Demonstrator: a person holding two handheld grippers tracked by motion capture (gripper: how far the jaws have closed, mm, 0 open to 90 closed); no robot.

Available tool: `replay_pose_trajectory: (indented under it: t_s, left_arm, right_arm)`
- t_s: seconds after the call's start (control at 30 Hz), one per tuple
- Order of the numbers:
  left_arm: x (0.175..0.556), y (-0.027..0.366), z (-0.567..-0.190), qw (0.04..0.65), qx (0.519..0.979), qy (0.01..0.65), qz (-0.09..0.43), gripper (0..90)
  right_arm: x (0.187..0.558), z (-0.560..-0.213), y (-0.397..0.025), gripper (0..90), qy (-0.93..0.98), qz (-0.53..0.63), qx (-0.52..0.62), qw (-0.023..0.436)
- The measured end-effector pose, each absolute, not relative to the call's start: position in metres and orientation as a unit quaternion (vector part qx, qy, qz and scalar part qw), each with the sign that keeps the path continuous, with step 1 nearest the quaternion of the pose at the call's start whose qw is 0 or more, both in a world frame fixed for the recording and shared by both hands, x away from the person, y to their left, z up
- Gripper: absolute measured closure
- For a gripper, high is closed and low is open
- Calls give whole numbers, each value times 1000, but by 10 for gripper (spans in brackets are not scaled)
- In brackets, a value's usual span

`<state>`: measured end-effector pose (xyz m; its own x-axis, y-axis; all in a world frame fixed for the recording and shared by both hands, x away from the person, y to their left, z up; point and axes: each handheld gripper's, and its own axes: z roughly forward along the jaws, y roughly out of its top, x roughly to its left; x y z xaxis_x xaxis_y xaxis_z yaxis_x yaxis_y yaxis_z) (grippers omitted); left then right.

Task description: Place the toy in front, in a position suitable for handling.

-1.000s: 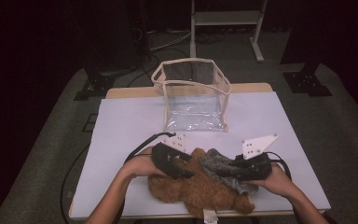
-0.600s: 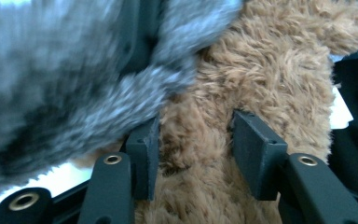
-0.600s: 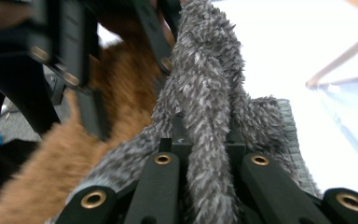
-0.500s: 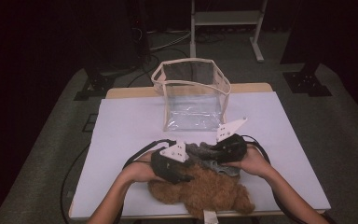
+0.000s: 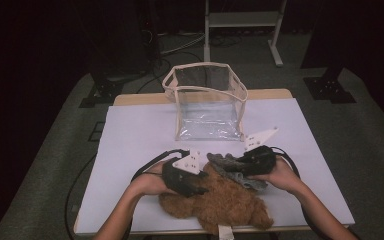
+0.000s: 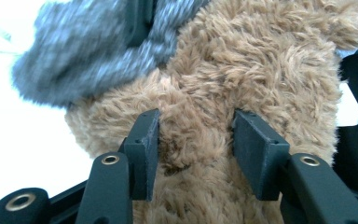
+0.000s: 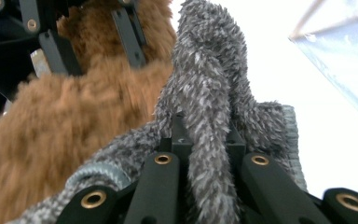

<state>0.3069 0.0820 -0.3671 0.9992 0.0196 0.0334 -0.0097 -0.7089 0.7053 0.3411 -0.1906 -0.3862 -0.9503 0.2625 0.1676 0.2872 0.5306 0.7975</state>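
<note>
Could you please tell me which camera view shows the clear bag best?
The high view: the clear bag stands whole and open-topped on the table, beyond both grippers. The right gripper view catches just a blurred corner of it at the upper right; the left gripper view gives nothing usable.

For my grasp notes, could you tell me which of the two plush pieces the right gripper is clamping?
The grey plush, not the brown plush: the right gripper pinches a grey fold; the left gripper grips brown fur.
</note>
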Motion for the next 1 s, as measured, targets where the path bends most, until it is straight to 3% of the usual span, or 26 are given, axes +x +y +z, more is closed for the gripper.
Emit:
replay_pose_trajectory:
  t_s: [0.23,0.33,0.73,1.0]
  left_arm:
    - [310,84,-364,383,923,12,29,482]
    - [311,88,-359,387,921,13,39,470]
    - [294,151,-351,405,911,48,64,412]
    - [278,176,-373,386,919,60,61,386]
  right_arm:
    - [310,-359,-189,806,-857,-503,-108,22]
    - [300,-364,-193,806,-866,-489,-108,19]
    - [319,-393,-213,808,-866,-474,-157,8]
    - [319,-394,-215,807,-867,-472,-162,3]
